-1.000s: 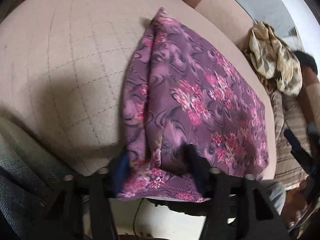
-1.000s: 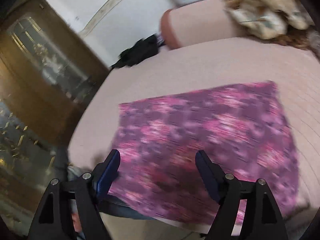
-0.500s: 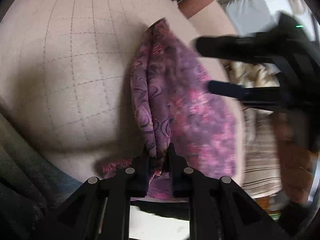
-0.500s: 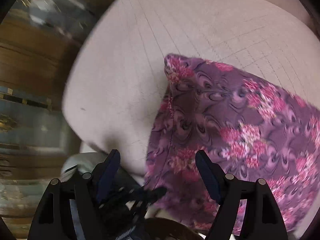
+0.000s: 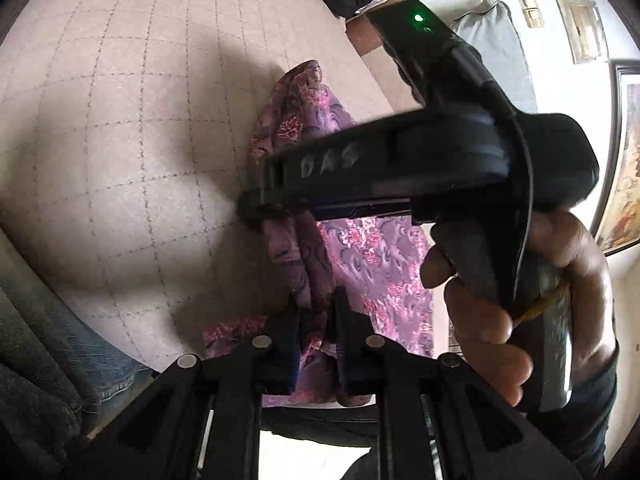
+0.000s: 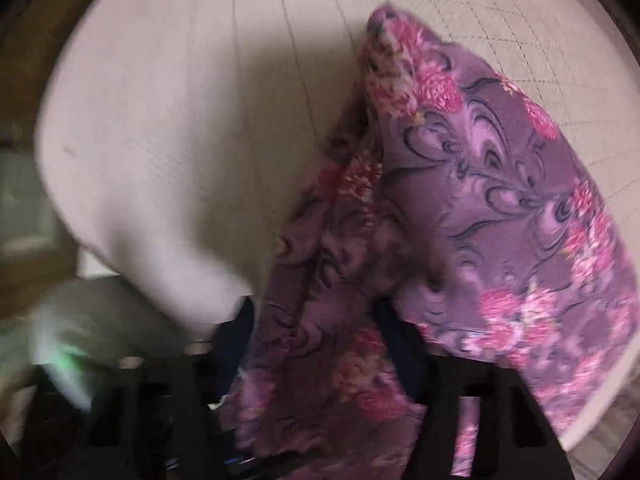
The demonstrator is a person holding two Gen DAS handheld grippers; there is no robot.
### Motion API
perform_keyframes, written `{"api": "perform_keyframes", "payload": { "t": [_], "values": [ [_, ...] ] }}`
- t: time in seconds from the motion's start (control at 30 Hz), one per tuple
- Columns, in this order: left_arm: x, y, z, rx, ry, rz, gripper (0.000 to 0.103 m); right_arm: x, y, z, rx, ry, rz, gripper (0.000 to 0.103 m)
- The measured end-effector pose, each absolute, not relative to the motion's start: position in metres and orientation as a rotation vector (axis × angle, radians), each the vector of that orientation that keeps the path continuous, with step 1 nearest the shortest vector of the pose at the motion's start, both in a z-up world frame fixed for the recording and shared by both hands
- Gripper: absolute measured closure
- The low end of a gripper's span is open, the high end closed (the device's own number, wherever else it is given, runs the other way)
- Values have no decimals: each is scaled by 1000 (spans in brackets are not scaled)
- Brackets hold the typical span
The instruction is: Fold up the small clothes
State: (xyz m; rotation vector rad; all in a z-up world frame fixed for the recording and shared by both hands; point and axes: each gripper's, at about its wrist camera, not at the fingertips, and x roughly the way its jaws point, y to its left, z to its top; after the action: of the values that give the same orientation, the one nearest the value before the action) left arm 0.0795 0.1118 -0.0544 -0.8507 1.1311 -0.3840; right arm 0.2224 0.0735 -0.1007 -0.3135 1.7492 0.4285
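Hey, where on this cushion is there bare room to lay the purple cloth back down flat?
Bare room: the quilted cushion left of the floral cloth, up to its far edge and down to the denim at the near edge. Crowded: the cloth's bunched edge, where the left hand-held gripper pinches and the right hand-held gripper is closing.

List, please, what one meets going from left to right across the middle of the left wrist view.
Quilted beige cushion → bunched edge of the purple floral cloth → hand gripping the right gripper's handle → framed picture on the wall.

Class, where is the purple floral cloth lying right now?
The purple floral cloth lies on the beige quilted cushion, its bunched near edge pinched in the left tool.
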Motion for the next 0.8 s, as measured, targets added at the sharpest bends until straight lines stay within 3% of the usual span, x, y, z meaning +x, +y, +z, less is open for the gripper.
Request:
{"api": "perform_keyframes", "payload": {
  "t": [0.03, 0.1, 0.17, 0.4, 0.8],
  "values": [
    [80, 111, -54, -852, 1128, -385, 90, 221, 76, -101, -345, 1731, 421, 59],
    [79, 107, -51, -835, 1113, -382, 90, 221, 77, -97, -362, 1703, 409, 79],
    [77, 103, -45, -802, 1093, -389, 90, 220, 70, -88, -314, 1674, 426, 83],
    [53, 76, -8, -612, 996, -409, 90, 209, 7, -46, 33, 1463, 563, 85],
    [13, -51, 93, -144, 908, -443, 90, 147, -150, 2, 565, 1075, 747, 86]
  ]
}}
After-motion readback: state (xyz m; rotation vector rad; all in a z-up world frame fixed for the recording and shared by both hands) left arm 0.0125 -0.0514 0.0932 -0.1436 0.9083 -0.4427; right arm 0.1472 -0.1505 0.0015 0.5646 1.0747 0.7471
